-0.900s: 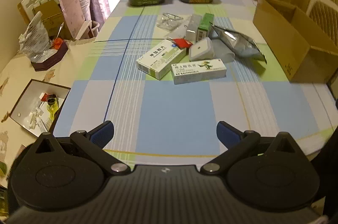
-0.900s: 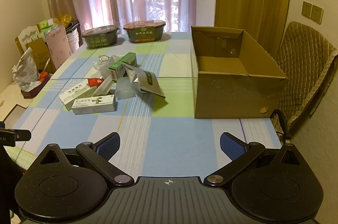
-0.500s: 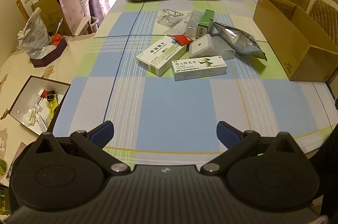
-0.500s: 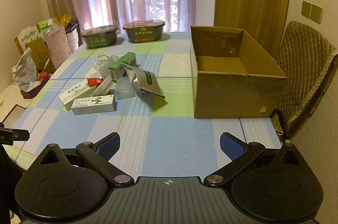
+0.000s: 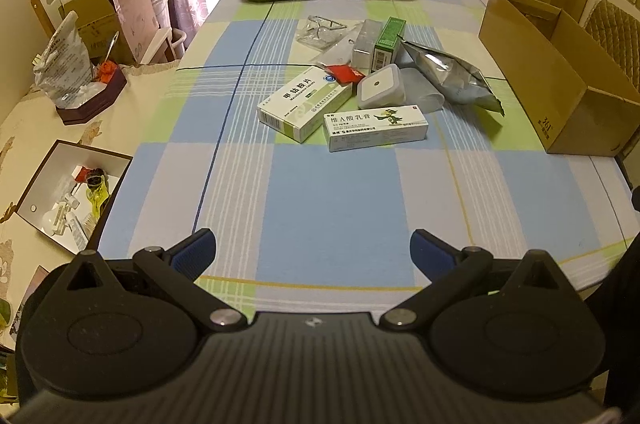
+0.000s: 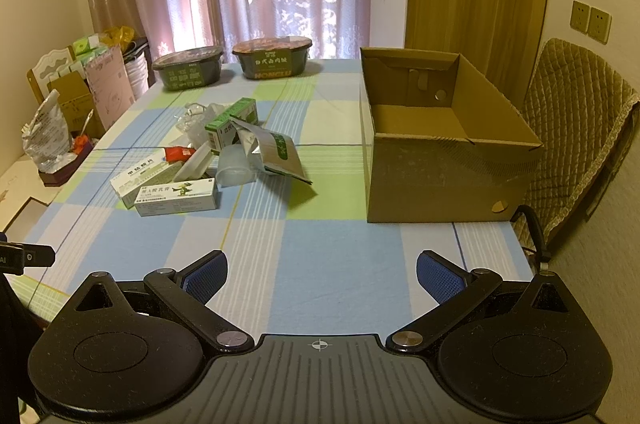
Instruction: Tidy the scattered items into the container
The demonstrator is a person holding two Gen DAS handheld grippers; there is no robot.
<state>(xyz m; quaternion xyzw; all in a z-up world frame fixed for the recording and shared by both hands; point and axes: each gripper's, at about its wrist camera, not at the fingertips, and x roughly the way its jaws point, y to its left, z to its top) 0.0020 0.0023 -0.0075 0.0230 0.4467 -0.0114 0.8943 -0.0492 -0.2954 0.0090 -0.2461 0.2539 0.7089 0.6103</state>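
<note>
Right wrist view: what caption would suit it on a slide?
Open tongs hover above a checked tablecloth, medicine boxes piled left, empty cardboard box waiting right.

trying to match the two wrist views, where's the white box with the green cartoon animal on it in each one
Left wrist view: the white cartoon-animal box lies centre frame, nearest item of the pile, right of the bigger white medicine box.
Right wrist view: it is left of centre, at the pile's near edge.
Shared landmark: the open cardboard box, to the right of the pile in both.
</note>
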